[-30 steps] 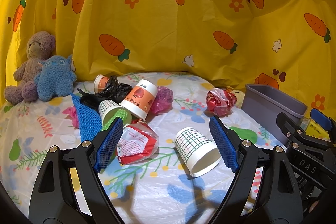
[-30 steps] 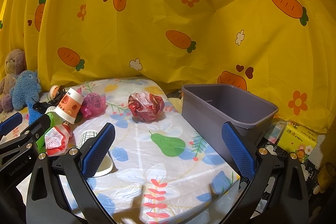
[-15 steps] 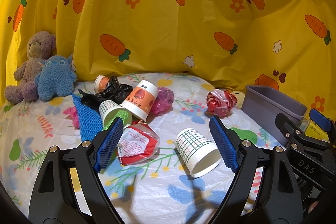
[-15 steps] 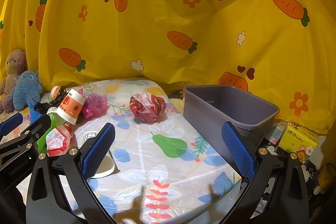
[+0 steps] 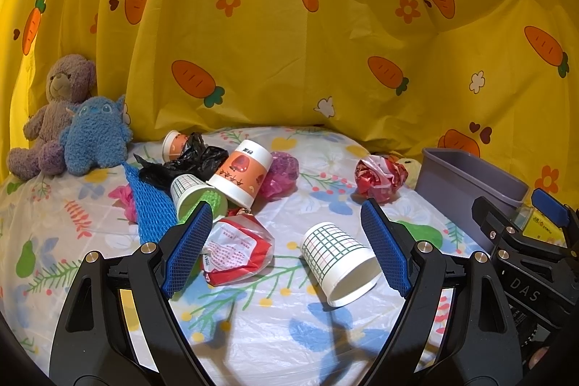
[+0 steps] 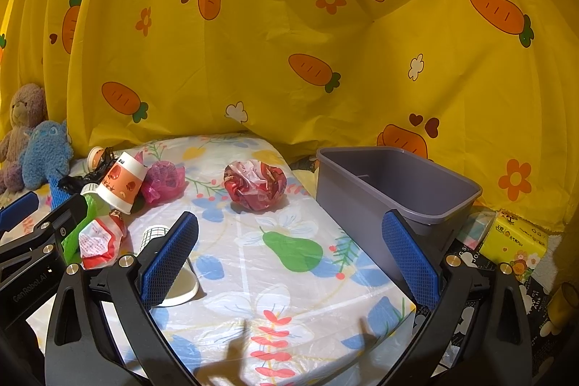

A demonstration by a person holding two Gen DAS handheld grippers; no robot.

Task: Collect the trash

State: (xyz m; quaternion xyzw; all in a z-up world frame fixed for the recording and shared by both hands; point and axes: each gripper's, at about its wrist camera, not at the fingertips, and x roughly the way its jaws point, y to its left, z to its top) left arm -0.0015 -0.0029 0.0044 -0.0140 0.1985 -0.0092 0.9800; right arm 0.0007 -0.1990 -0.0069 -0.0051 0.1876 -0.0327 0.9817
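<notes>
My left gripper is open and empty above a white checked paper cup lying on its side and a red-white wrapper. Behind them lie an orange cup, a second checked cup, a black bag, a blue net and a pink bag. A crumpled red wrapper lies to the right; it also shows in the right wrist view. My right gripper is open and empty over the table, left of the grey bin.
Two plush toys sit at the table's back left. A yellow carrot-print curtain hangs behind. A yellow tissue pack lies beyond the bin, off the table's right edge.
Both grippers have shifted very slightly; the scene sits a little lower and further right in the right wrist view. Nothing was picked up or released.
</notes>
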